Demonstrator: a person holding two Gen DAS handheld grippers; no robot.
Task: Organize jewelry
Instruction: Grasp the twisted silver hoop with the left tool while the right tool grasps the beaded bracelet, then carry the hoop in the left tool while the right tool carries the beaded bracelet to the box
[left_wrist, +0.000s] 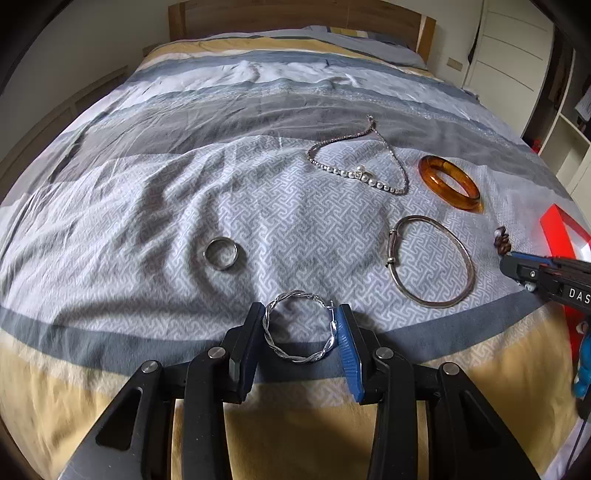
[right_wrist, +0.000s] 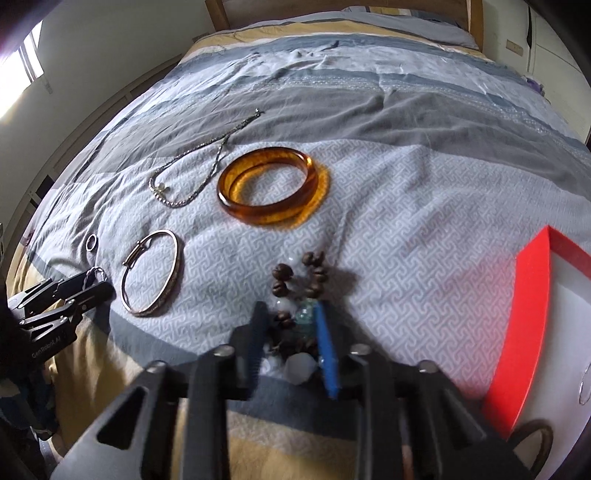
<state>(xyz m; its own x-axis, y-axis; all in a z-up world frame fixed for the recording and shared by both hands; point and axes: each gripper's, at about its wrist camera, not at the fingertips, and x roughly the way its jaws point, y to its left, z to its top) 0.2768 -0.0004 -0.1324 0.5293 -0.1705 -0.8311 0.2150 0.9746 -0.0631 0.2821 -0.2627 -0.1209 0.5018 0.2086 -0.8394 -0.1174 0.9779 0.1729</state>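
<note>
Honestly this looks like early days for the tidy-up. Most of the jewelry is lying loose on the bed (left_wrist: 147, 206), spread over the grey patterned part of the cover.

Left gripper (left_wrist: 299, 328) has its jaws either side of the twisted silver bangle (left_wrist: 300, 328), near edge of the spread, and both pads look like they're touching the rim, so I'd call that a grip, though the bangle hasn't left the cover. Right gripper (right_wrist: 290, 332) has its jaws narrowed onto the brown bead bracelet (right_wrist: 301, 280); the near beads and a couple of clear ones sit between the pads, which seem to pinch them. That view is a bit blurry, so take it as my read.

Untouched so far: the small silver ring (left_wrist: 221, 254) off to the left, the pearl-and-chain necklace (left_wrist: 364, 166) further away, the amber bangle (left_wrist: 450, 182) to its right, and the thin metal bangle with a clasp (left_wrist: 430, 260) between the two grippers.

The red box (right_wrist: 532, 325) sits at the right edge of the bed. Its white inside looks nearly bare; there's a thin hoop at the edge of the frame, but I can't tell what it is. So I'd guess everything's headed there and almost nothing has arrived.

Writing: "DAS" on the right gripper's side as seen from the left camera, cut off by the frame, and "GenRobot.AI" on the left gripper's body in the other view.
</note>
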